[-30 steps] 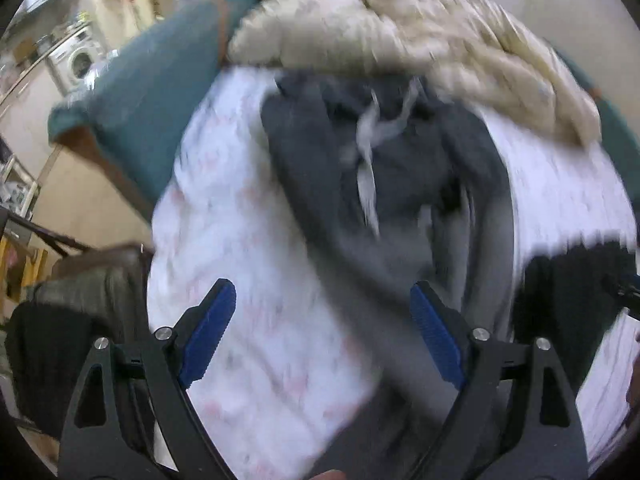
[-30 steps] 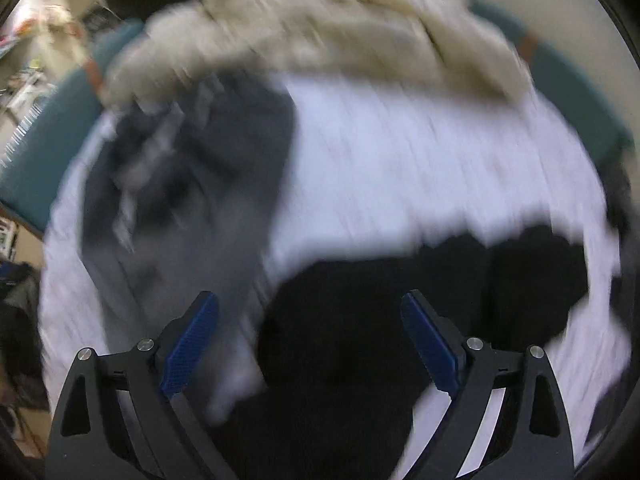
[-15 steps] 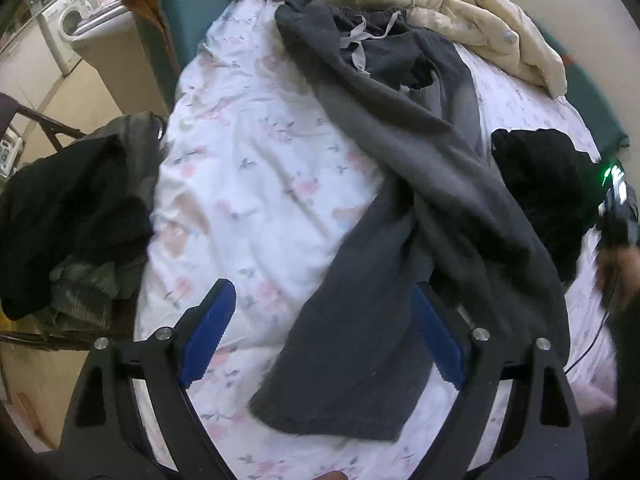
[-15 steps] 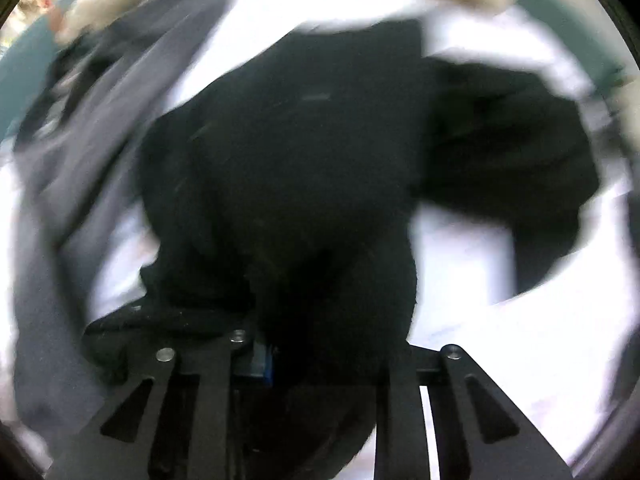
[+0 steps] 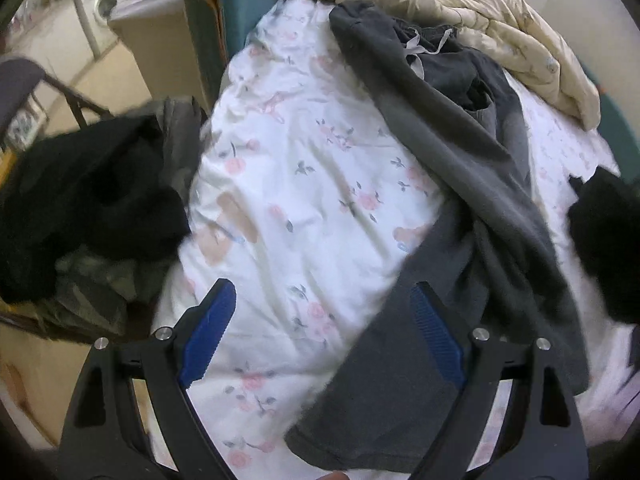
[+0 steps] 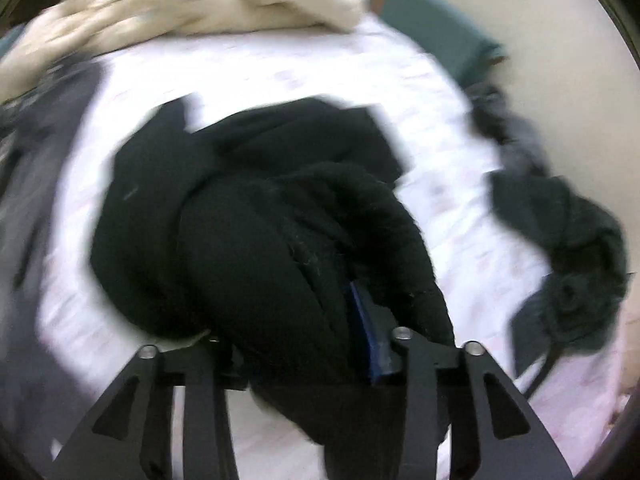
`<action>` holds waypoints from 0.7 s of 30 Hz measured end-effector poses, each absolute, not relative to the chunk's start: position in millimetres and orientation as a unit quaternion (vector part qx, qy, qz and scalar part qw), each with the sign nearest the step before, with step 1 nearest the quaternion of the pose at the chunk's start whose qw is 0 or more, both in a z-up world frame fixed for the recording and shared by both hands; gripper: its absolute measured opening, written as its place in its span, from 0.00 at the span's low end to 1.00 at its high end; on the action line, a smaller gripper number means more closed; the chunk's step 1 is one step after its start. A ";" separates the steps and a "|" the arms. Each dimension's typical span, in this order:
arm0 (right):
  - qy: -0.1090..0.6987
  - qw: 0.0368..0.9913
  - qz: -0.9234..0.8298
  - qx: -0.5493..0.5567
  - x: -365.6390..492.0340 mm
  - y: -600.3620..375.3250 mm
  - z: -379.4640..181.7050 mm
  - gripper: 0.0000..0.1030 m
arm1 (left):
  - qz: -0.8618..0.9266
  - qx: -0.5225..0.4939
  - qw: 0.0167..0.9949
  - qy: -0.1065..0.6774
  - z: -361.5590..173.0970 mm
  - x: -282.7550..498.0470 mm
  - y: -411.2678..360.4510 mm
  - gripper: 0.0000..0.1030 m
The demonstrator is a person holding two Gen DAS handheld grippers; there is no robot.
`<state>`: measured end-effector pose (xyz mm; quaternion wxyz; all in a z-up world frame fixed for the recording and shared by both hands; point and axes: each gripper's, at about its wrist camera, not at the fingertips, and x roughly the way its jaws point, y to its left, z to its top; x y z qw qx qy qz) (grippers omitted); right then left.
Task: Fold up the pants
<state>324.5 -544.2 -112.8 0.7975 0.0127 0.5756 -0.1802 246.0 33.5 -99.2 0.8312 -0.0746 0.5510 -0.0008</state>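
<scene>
We're barely starting — the grey pants [image 5: 460, 168] are lying unfolded and twisted across the sheet [image 5: 304, 184], nothing creased yet. Left gripper [image 5: 322, 336] is hanging wide open over a leg end, touching nothing. Right gripper [image 6: 288, 344] has just been opening yet is holding a black garment [image 6: 256, 216] bunched between its jaws — likely being cleared aside.

Pants [image 5: 460, 168] lie on the bed [image 5: 304, 200] ahead of the left gripper [image 5: 324, 332], blanket [image 5: 472, 12] behind them. Clothes [image 6: 256, 248] sit between the right gripper's [image 6: 296, 336] fingers.
</scene>
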 end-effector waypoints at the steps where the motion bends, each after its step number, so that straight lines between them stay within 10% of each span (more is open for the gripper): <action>1: 0.579 0.799 -0.161 0.024 314.1 -527.9 -115.4 0.63 | -0.004 -0.091 0.829 0.552 -97.8 243.9 37.2 0.84; 4: 0.576 0.809 -0.096 0.065 281.1 -473.1 -116.8 0.88 | -0.010 -0.110 0.826 0.552 -94.2 236.5 41.5 0.84; 15: 0.650 0.759 0.010 0.038 251.0 -368.7 -215.2 0.88 | -0.043 -0.082 0.831 0.548 -79.3 189.6 68.5 0.84; 16: 0.653 0.756 0.015 0.026 250.9 -363.5 -224.9 0.79 | -0.043 -0.081 0.831 0.548 -77.5 184.6 72.8 0.84; 17: 0.654 0.756 0.022 0.020 250.4 -359.9 -232.3 0.44 | -0.042 -0.083 0.832 0.547 -74.9 179.1 78.2 0.84; 19: 0.660 0.750 0.036 0.022 250.2 -350.2 -234.5 0.10 | -0.025 -0.095 0.833 0.544 -70.1 166.4 92.7 0.84; 21: 0.625 0.776 0.088 -0.007 243.5 -326.9 -207.3 0.08 | -0.012 -0.124 0.829 0.545 -67.3 158.6 104.2 0.84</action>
